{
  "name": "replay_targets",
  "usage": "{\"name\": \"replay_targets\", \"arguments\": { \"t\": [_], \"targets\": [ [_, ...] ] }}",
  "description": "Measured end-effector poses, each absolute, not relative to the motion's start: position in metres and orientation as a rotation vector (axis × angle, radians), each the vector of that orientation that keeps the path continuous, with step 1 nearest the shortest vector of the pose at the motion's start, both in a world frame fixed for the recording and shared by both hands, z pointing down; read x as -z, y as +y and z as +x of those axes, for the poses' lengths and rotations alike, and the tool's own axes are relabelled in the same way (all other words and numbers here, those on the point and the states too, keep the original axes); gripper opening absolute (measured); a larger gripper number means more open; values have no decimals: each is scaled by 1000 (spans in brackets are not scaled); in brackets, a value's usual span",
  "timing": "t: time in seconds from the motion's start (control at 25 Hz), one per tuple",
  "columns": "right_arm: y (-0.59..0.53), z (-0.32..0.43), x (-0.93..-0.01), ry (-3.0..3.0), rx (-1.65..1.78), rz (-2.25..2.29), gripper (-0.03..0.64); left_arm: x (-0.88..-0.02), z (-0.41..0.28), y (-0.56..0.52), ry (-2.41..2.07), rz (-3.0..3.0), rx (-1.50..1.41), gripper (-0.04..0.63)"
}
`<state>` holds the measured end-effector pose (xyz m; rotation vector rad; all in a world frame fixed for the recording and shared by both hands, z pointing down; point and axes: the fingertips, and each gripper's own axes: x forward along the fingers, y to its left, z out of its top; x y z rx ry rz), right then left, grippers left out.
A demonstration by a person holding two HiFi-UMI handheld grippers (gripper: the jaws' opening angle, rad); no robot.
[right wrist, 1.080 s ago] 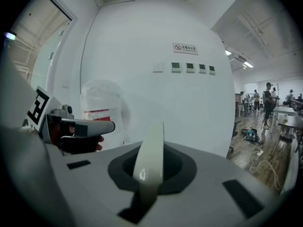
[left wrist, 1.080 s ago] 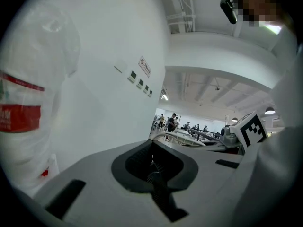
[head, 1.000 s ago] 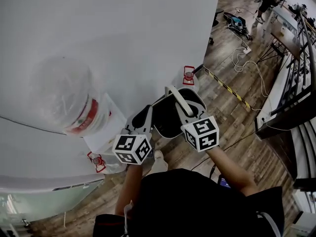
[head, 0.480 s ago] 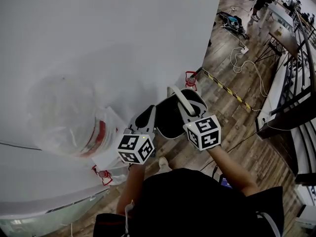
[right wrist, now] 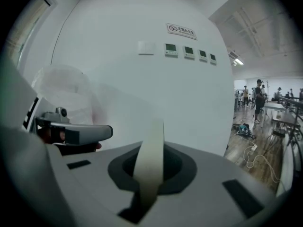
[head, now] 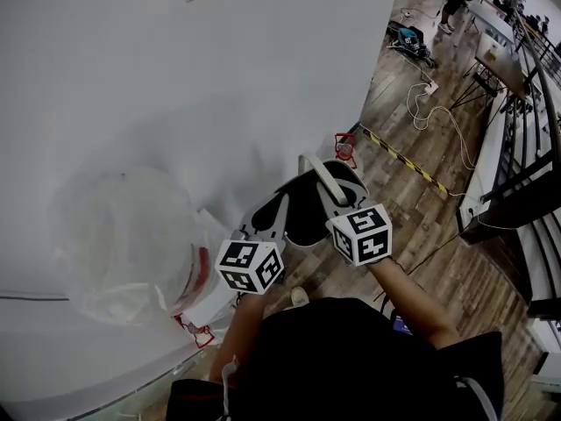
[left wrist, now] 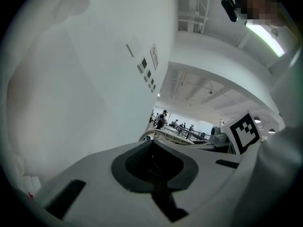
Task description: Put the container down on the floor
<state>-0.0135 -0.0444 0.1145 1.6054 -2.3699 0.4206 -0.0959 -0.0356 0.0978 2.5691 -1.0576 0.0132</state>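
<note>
The container [head: 302, 210], a black tub with a pale handle [head: 319, 175], hangs in the air above the wooden floor [head: 421, 204], right in front of the person's chest and close to a white wall [head: 219, 86]. The right claw [head: 337, 207] is pinched on the handle, whose cream band rises from between its jaws in the right gripper view. The left claw [head: 273, 210] sits at the tub's left rim, its jaws drawn together on the dark edge there. The two marker cubes are side by side, a little apart, below the tub in the head view. To the left, against the wall, stands a big clear plastic bag [head: 123, 235] with something red low inside it. A strip of yellow and black tape [head: 408, 160] and a loose white cable [head: 438, 112] lie on the floor further right.
</note>
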Motion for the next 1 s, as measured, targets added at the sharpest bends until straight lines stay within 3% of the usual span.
{"name": "replay_targets", "arguments": {
  "t": [1.0],
  "targets": [
    [-79,1,-159,-2337,-512,1529,31,-141,-74,-77,-1031,2512,-75,18]
  ]
}}
